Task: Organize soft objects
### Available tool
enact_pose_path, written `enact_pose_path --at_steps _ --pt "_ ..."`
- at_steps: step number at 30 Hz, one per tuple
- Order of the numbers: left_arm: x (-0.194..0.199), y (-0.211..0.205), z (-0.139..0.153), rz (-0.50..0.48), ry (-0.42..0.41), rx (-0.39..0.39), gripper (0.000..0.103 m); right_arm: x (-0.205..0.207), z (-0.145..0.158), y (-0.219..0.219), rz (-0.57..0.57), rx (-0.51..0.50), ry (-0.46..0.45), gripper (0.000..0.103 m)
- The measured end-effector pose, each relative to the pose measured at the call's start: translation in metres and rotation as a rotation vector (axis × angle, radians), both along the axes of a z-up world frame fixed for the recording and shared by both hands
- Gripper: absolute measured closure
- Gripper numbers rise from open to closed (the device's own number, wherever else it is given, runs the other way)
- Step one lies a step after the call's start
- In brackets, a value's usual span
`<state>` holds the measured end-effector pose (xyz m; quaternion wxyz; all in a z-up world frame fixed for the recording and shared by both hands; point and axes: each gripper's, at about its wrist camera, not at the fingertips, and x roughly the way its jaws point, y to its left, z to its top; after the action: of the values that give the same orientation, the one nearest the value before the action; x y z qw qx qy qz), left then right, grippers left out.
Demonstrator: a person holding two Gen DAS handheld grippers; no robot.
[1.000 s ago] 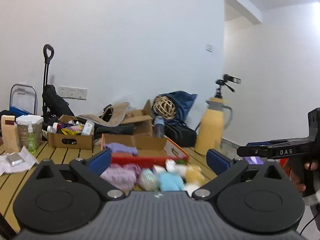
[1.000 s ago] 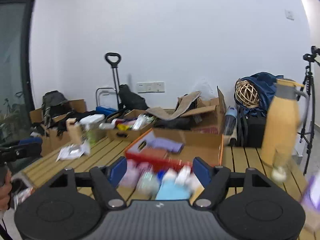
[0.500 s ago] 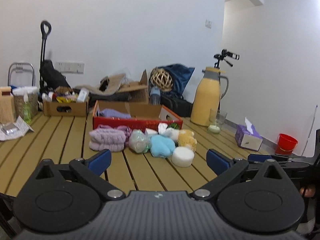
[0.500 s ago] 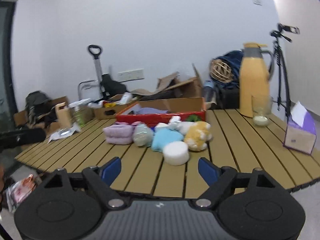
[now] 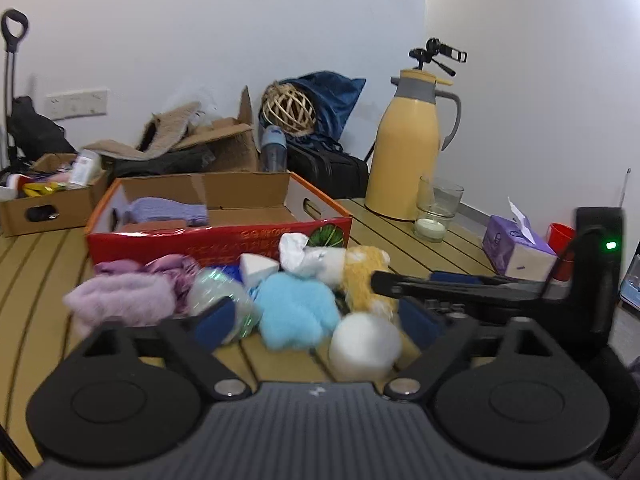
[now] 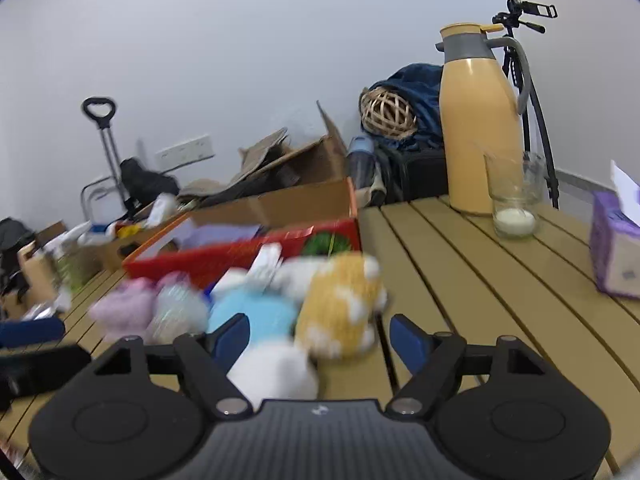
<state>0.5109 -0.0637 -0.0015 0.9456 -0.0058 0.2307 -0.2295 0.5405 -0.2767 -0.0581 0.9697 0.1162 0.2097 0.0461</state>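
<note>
Right wrist, claw [image 6: 320, 332] seemingly before orange plush [image 6: 340, 300]

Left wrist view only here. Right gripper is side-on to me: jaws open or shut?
Observer: Open. The right wrist view shows the right gripper with its pads wide apart, clamped on nothing.
Operator: What's it lined up on?
Observer: The white round puff sits low between its fingers, nearer the left one. The yellow plush is just behind it, roughly centred in the gap.
</note>
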Motion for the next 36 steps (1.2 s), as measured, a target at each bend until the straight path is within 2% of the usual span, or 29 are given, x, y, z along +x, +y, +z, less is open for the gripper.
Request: enact_pose_path --at_steps 2,3,4,5,7,8,10,15,17,18,20,21,24,26,32,36 --pt "0.021 -0.009 -0.004 -0.01 0.022 -0.003 0.039 0.025 -0.006 -0.004 0.002 0.04 0.039 0.029" --pt "0.03 -0.013 -0.006 -0.011 0.027 -0.006 0.042 0.034 -0.011 -0.006 0.005 0.061 0.062 0.034" --pt "0.039 -0.019 -0.009 -0.018 0.029 -0.006 0.049 0.04 -0.016 -0.009 0.007 0.063 0.087 0.048" --pt "0.049 -0.025 -0.011 -0.028 0.033 -0.006 0.053 0.043 -0.02 -0.012 0.013 0.066 0.101 0.053" --pt "0.064 -0.037 -0.015 -0.058 0.038 -0.01 0.055 0.043 -0.025 -0.02 0.031 0.105 0.095 0.055" --pt "0.071 -0.045 -0.017 -0.079 0.036 -0.008 0.057 0.042 -0.024 -0.023 0.032 0.102 0.087 0.062" --pt "0.085 -0.059 -0.023 -0.11 0.038 0.004 0.057 0.038 -0.022 -0.028 0.002 0.046 0.069 0.063" --pt "0.121 -0.09 -0.034 -0.17 0.126 -0.003 0.057 0.026 -0.022 -0.055 -0.102 -0.016 0.039 0.064" --pt "0.136 -0.1 -0.039 -0.211 0.167 -0.017 0.055 0.023 -0.026 -0.063 -0.079 -0.005 0.048 0.064" --pt "0.145 -0.104 -0.042 -0.204 0.2 -0.022 0.054 0.022 -0.026 -0.065 -0.069 0.013 0.046 0.064" --pt "0.16 -0.109 -0.049 -0.173 0.25 -0.046 0.043 0.021 -0.027 -0.068 -0.062 0.023 0.042 0.063" --pt "0.166 -0.11 -0.052 -0.16 0.267 -0.057 0.042 0.022 -0.027 -0.069 -0.061 0.025 0.042 0.063" --pt "0.174 -0.11 -0.057 -0.189 0.299 -0.098 0.043 0.024 -0.028 -0.068 -0.061 0.023 0.046 0.059" --pt "0.178 -0.108 -0.059 -0.199 0.322 -0.127 0.049 0.022 -0.028 -0.069 -0.056 0.01 0.056 0.057" --pt "0.178 -0.106 -0.059 -0.214 0.319 -0.15 0.052 0.025 -0.029 -0.062 -0.062 -0.032 0.075 0.058" --pt "0.171 -0.098 -0.052 -0.197 0.3 -0.18 0.052 0.02 -0.024 -0.06 -0.037 -0.032 0.063 0.064"
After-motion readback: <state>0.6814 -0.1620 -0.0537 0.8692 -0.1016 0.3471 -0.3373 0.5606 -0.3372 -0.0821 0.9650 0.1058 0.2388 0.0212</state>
